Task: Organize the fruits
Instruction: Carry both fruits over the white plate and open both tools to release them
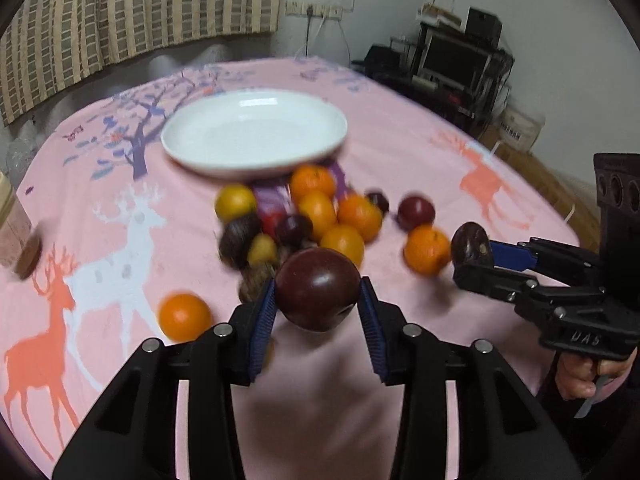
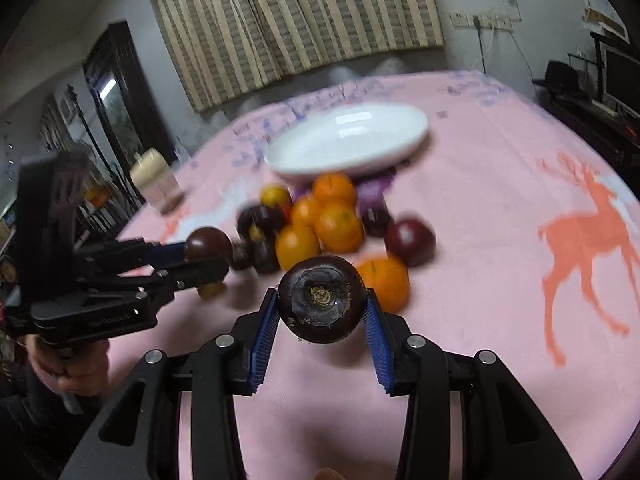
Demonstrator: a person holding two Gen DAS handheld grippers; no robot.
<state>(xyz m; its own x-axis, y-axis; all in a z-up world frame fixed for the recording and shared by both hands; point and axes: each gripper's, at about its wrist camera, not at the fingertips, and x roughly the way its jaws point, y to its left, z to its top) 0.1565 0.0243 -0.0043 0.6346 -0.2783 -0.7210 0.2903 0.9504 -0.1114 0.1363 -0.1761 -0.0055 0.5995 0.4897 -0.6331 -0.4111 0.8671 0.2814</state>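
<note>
Two hand-held grippers, each clenched on fruit: left hand-held gripper grasping a round dark-red plum; right hand-held gripper grasping a dark purple mangosteen (stem end facing camera); white oval ceramic plate upper centre, bare.

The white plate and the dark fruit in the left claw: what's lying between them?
In the left wrist view, a pile of oranges and dark fruits sits between the white plate and the dark fruit gripped by the left claw.
</note>
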